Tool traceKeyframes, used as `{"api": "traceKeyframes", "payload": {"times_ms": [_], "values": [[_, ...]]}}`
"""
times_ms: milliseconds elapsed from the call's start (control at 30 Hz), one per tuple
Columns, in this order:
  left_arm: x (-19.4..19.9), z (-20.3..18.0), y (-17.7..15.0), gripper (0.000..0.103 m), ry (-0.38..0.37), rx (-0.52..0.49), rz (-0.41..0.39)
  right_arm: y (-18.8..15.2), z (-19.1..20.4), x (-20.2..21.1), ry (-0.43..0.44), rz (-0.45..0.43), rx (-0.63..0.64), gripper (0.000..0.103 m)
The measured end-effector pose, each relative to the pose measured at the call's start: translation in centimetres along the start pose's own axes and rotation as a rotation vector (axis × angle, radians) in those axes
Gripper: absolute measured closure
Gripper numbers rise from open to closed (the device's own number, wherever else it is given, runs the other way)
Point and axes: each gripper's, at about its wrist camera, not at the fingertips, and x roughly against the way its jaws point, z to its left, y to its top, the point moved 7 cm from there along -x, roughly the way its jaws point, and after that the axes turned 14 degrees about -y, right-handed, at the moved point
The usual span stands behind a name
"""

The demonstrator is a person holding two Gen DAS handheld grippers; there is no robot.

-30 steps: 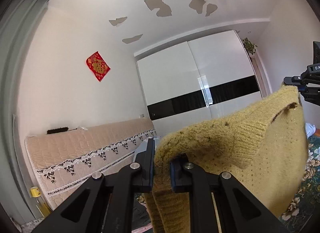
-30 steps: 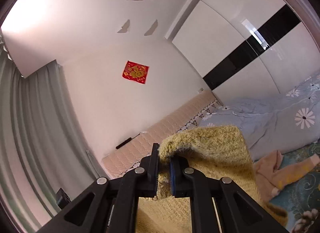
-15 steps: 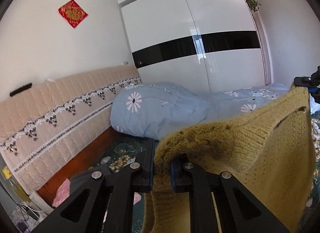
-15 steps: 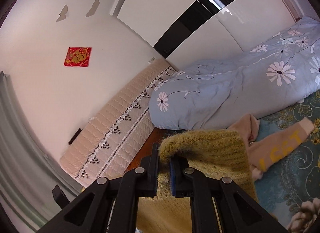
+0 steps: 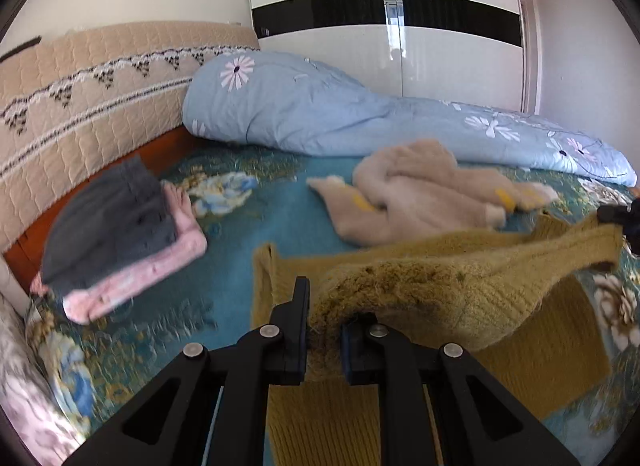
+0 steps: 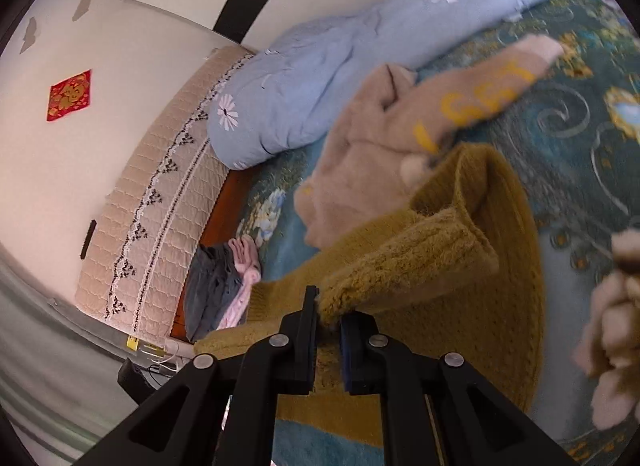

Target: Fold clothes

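Note:
A mustard-yellow knitted sweater (image 5: 472, 298) hangs between my two grippers just above the teal floral bedspread (image 5: 240, 225), its lower part touching the bed. My left gripper (image 5: 324, 330) is shut on a bunched edge of it. My right gripper (image 6: 328, 326) is shut on another edge of the sweater (image 6: 460, 306), and its tip shows at the right edge of the left wrist view (image 5: 616, 215).
A crumpled beige sweater (image 5: 420, 197) with yellow letters lies beyond the yellow one. A folded stack of grey and pink clothes (image 5: 116, 234) sits at the left by the quilted headboard (image 5: 80, 93). A rolled blue floral duvet (image 5: 340, 113) lies along the far side.
Both grippers have tilted and dropped from pointing at the ceiling and wall down to the bed, bringing the yellow sweater down onto the bedspread.

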Motion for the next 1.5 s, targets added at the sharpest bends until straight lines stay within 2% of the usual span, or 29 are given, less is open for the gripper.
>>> {"api": "traceKeyframes", "payload": {"times_ms": [100,233,433,500,600,667,767,833,967,1067,1167,1267,1367,1500], "values": [[0.5,-0.4,-3.0,0.090,0.006,0.021,0.017,-2.9,-3.1,-1.3,-0.017,0.042,-0.038,0.093],[0.3,-0.1,-6.3,0.089,0.018,0.073,0.066,-5.0,-5.4,-2.1,-0.021,0.042,-0.065,0.093],[0.4,0.6,-8.8,0.083,0.020,0.192,0.092,-6.1,-5.1,-2.3,-0.084,-0.001,0.044,0.091],[0.6,1.2,-9.0,0.076,0.033,0.223,0.094,-6.3,-4.9,-2.3,-0.097,-0.015,0.076,0.091],[1.0,2.3,-9.6,0.073,0.023,0.326,0.089,-6.4,-5.2,-2.8,-0.103,-0.003,0.080,0.090],[1.1,3.2,-10.5,0.073,-0.032,0.438,0.090,-6.5,-5.5,-3.2,-0.107,0.009,0.077,0.090],[0.6,3.8,-12.4,0.073,-0.206,0.641,0.088,-6.6,-5.7,-3.5,-0.108,0.014,0.073,0.090],[0.9,3.9,-13.1,0.073,-0.283,0.724,0.055,-6.6,-5.8,-3.5,-0.107,0.013,0.074,0.090],[1.5,3.8,-13.5,0.070,-0.423,0.828,0.016,-6.6,-5.8,-3.6,-0.104,0.016,0.071,0.090],[1.9,3.3,-13.5,0.066,-0.500,0.867,-0.010,-6.6,-6.0,-3.6,-0.098,0.020,0.063,0.090],[2.1,2.6,-13.5,0.060,-0.544,0.872,-0.026,-6.6,-6.0,-3.6,-0.087,0.026,0.055,0.090],[1.9,2.2,-13.8,0.057,-0.553,0.877,-0.019,-6.6,-6.0,-3.6,-0.082,0.030,0.048,0.090],[1.2,2.2,-13.8,0.057,-0.537,0.897,-0.002,-6.6,-6.0,-3.7,-0.080,0.034,0.047,0.090],[1.6,1.9,-12.7,0.057,-0.554,0.904,-0.039,-6.6,-5.9,-3.7,-0.073,0.034,0.041,0.090]]}}
